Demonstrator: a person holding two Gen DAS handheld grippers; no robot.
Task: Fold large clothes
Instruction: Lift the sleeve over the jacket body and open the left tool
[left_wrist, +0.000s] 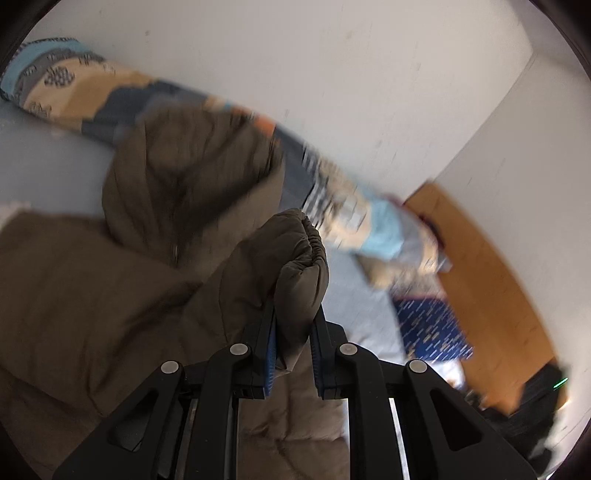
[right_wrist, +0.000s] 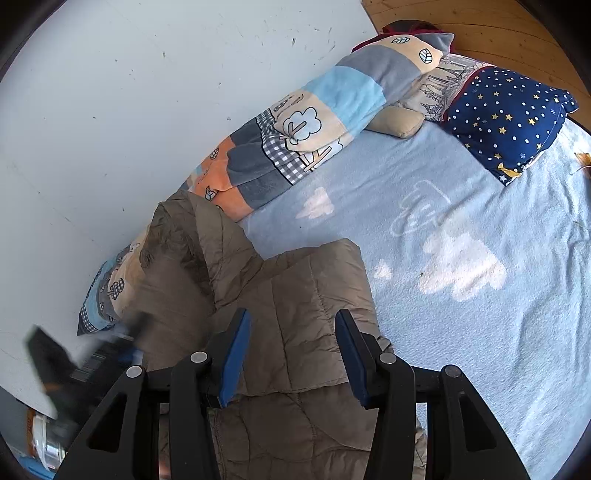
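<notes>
Left wrist view: left tool (left_wrist: 293, 332) clamped narrow on the gathered cuff (left_wrist: 308, 243) of a brown quilted jacket (left_wrist: 92, 295), cuff standing up between the blue pads, sleeve trailing back to the rest of the jacket heaped at left on the bed (left_wrist: 37, 162). Background smeared with blur; patchwork blanket roll (left_wrist: 92, 92) against the white wall (left_wrist: 332, 74), wooden headboard (left_wrist: 498, 277) at right. Right wrist view, sharp where the other is not: right tool (right_wrist: 291, 354) held about half open over the jacket's folded quilted panel (right_wrist: 314, 314), nothing pinched between the pads, contact with the fabric below not clear. Seen only here: light blue sheet (right_wrist: 480, 332) with white cloud prints, navy star pillow (right_wrist: 509, 118) at the head of the bed, small beige cushion (right_wrist: 399, 122) beside the blanket roll, and the left tool as a dark blur at lower left (right_wrist: 74, 362). No containers visible.
</notes>
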